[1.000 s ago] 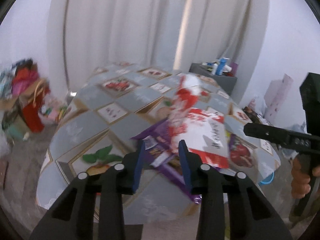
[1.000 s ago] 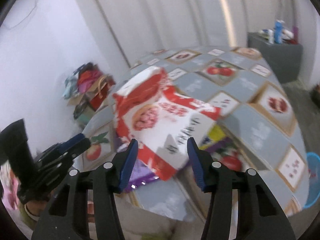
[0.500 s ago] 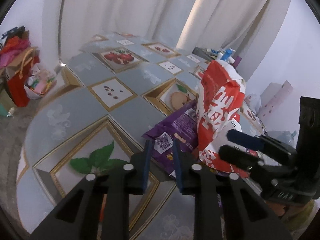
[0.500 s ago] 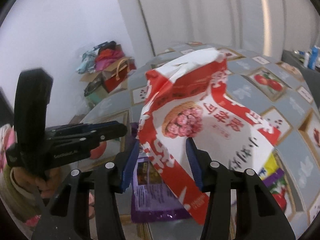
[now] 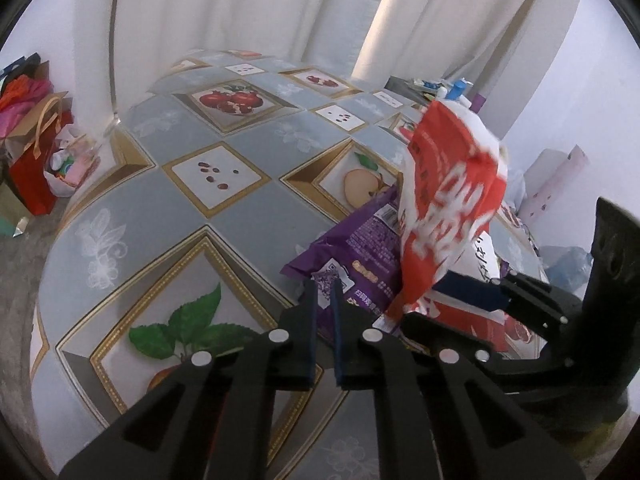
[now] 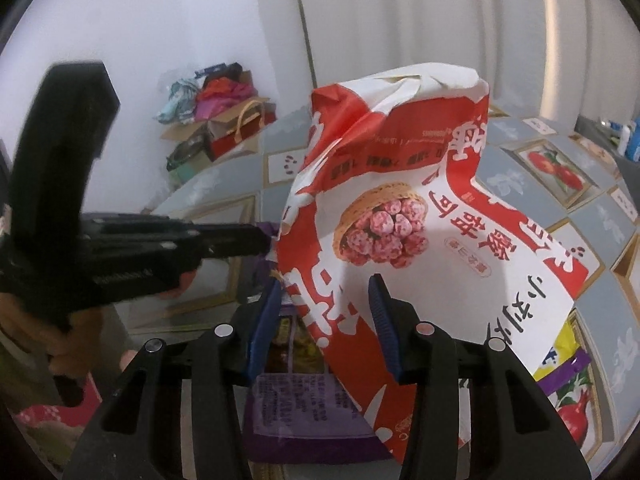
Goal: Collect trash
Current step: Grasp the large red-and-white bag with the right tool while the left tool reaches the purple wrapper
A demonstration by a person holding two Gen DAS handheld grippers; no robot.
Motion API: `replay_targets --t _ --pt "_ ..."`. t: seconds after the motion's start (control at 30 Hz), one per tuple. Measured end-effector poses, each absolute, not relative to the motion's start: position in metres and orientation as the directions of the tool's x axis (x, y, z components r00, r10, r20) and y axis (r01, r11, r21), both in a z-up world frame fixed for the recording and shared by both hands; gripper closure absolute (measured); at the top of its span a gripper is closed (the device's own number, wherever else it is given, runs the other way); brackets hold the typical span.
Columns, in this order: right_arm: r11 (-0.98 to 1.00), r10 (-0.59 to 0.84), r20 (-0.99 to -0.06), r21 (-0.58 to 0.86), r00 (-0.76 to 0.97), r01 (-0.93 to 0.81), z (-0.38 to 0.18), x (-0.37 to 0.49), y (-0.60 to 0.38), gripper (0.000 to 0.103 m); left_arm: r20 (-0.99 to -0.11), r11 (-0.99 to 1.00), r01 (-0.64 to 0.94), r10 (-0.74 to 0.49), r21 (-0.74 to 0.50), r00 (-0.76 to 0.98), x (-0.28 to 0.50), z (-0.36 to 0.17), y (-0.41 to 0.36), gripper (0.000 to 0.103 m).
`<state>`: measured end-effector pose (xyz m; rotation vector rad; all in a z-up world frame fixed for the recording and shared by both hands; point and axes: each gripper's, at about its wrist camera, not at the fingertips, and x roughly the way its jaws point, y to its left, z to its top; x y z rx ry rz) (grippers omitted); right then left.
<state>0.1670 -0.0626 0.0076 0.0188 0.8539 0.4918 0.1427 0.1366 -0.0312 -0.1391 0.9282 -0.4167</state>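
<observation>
1. Floor, far left, left wrist view: red gift bag and a heap of bags and clothes against the wall, off the table.
2. Table carries a grey, gold-trimmed cloth with fruit panels. White curtain hangs behind it.
3. Left gripper: jaws have just been closing, now nearly shut. The near edge of the purple wrapper sits in the thin gap between the tips. Looks pinched, so I read it as gripped.
4. Purple wrapper lies flat on the table near its front edge, partly under the red bag.
5. Red bag is red and white, crumpled, standing up off the table. Its lower part rests over the purple wrapper.
6. Right gripper: jaws have just been closing, about half open. The red bag's lower edge is between them. Pads do not look pressed on it in the right wrist view, so no grip there.
7. In the left wrist view the right gripper comes in from the right with its blue pad against the red bag's lower part.
8. Far right, behind the table: dark cabinet with bottles on top.
</observation>
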Motion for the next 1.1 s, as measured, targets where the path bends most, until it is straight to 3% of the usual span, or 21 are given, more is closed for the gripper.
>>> replay_targets --t 0.1,0.43,0.53,0.7,0.87,1.1 --pt "0.889 0.421 -0.731 0.215 0.538 -0.403 0.003 0.169 -0.061 0.067 -0.754 0.910 0.281 -0.411 -0.305 0.512 0.145 -0.031 0.139 0.097" --pt "0.868 0.489 -0.695 0.326 0.527 -0.375 -0.001 0.169 -0.076 0.069 -0.797 0.914 0.240 -0.404 -0.328 0.449 0.154 -0.041 0.141 0.096" --pt "0.865 0.496 -0.688 0.337 0.529 -0.372 0.000 0.168 -0.079 0.070 -0.794 0.904 0.219 -0.426 -0.366 0.433 0.158 -0.045 0.143 0.092" --pt "0.846 0.532 -0.668 0.416 0.520 -0.332 -0.003 0.171 -0.093 0.081 -0.779 0.883 0.195 -0.469 -0.427 0.418 0.163 -0.048 0.149 0.088" --pt "0.839 0.543 -0.659 0.437 0.520 -0.323 -0.003 0.170 -0.099 0.086 -0.769 0.884 0.184 -0.464 -0.429 0.440 0.169 -0.045 0.149 0.071" --pt "0.853 0.521 -0.666 0.400 0.534 -0.335 -0.001 0.164 -0.093 0.086 -0.748 0.865 0.199 -0.499 -0.460 0.438 0.179 -0.047 0.143 0.070"
